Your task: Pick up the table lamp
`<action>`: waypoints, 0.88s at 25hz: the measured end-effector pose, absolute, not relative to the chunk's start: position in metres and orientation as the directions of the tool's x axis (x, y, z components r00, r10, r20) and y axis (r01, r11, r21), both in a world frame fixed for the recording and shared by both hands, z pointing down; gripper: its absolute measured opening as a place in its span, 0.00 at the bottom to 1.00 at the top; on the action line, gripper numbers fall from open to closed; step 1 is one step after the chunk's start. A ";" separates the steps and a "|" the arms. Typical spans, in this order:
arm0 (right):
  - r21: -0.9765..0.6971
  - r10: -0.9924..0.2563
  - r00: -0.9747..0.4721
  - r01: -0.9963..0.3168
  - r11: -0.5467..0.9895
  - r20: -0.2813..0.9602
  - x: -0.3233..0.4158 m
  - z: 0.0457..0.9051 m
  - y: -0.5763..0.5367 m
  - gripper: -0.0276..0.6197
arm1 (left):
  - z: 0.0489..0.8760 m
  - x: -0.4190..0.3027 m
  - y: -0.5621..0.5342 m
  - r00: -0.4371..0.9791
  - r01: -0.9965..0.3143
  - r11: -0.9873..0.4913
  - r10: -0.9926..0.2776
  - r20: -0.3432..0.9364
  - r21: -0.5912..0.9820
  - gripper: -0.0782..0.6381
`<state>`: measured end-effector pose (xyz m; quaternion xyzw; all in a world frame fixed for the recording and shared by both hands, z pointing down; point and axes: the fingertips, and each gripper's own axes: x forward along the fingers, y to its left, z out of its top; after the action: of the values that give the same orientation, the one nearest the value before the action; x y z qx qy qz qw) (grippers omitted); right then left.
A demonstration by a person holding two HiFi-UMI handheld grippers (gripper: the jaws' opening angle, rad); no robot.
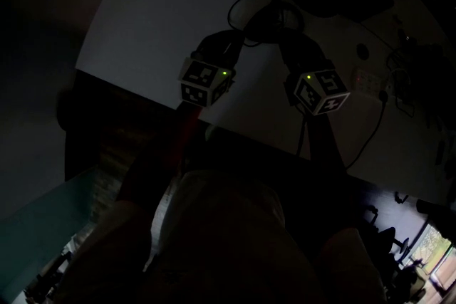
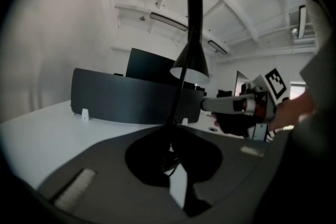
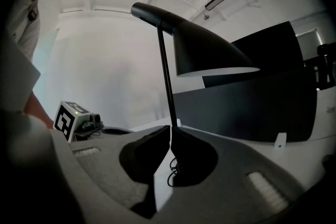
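The head view is very dark. Only the white bench (image 1: 157,18) reads clearly. The two marker cubes, the left (image 1: 206,81) and the right (image 1: 321,90), each show a small green light. A looped black cord (image 1: 246,2) lies on the bench beyond them. The table lamp is lost among the dark shapes where the two arms converge, and its base cannot be picked out there.

The gripper views are much plainer. In the left gripper view, the left claw (image 2: 170,131) has its grey jaws drawn together at the tips, pinching the thin black stem (image 2: 181,81) of the table lamp (image 2: 190,63). The stem rises from the pinch to the cone shade, and its top runs up past the shade. Below the pinch a dark hollow between the jaws hides the lower stem and base, with only a white sliver of bench showing through. The other gripper (image 2: 247,105) reaches in from the right, held by a person's hand (image 2: 294,110).

In the right gripper view, the right claw (image 3: 170,131) is likewise pressed together on the stem (image 3: 165,81), low down. The shade (image 3: 205,52) leans off to the right above it. A curl of cord shows in the gap between the jaws. Whether the base sits on the bench or hangs clear cannot be told from any view.

A dark curved divider panel (image 2: 121,97) stands on the bench behind the lamp.
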<state>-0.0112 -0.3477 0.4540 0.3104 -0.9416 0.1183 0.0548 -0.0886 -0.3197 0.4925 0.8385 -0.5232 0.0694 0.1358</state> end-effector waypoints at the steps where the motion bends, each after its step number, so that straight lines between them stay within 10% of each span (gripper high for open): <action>1: -0.197 -0.575 -0.800 -0.599 0.776 0.172 -0.012 0.456 -0.348 0.05 | 0.496 -0.088 -0.321 0.454 -0.891 -0.429 -0.854 0.255 0.150 0.11; 22: -0.161 -0.658 -0.744 -0.668 0.727 0.118 -0.008 0.449 -0.365 0.06 | 0.514 -0.071 -0.347 0.540 -0.842 -0.529 -0.816 0.207 0.109 0.14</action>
<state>-0.0083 -0.3653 0.4494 0.3568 -0.9288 0.0969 0.0261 -0.0707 -0.3469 0.5138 0.8719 -0.4753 0.0651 0.0982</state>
